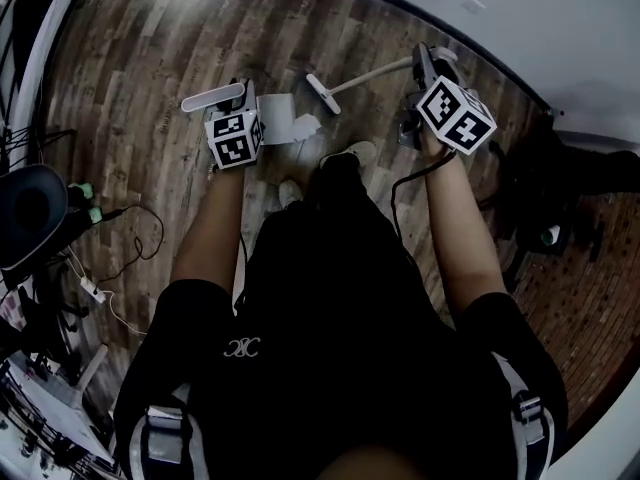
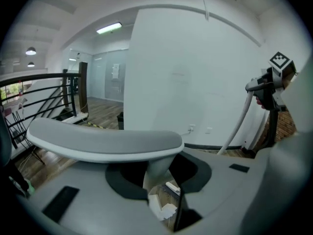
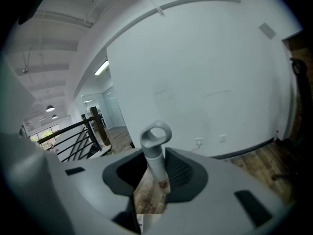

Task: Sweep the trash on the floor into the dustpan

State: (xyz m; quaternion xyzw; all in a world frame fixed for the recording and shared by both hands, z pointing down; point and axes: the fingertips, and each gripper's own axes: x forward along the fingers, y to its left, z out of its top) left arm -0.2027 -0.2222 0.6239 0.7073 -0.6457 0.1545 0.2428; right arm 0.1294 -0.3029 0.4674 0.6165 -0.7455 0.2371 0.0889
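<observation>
My left gripper is shut on the upright stem of a dustpan, under its grey-white top handle. In the left gripper view the stem stands between the jaws, with the handle bar across the top. The white pan rests on the wooden floor, with white paper trash at its mouth; the paper also shows below the jaws. My right gripper is shut on a broom's handle, whose loop end sticks up. The broom head lies on the floor just beyond the paper.
A white wall runs close behind the broom. An office chair and cables with a power strip are at the left. A black stand sits at the right. The person's shoes are just behind the pan.
</observation>
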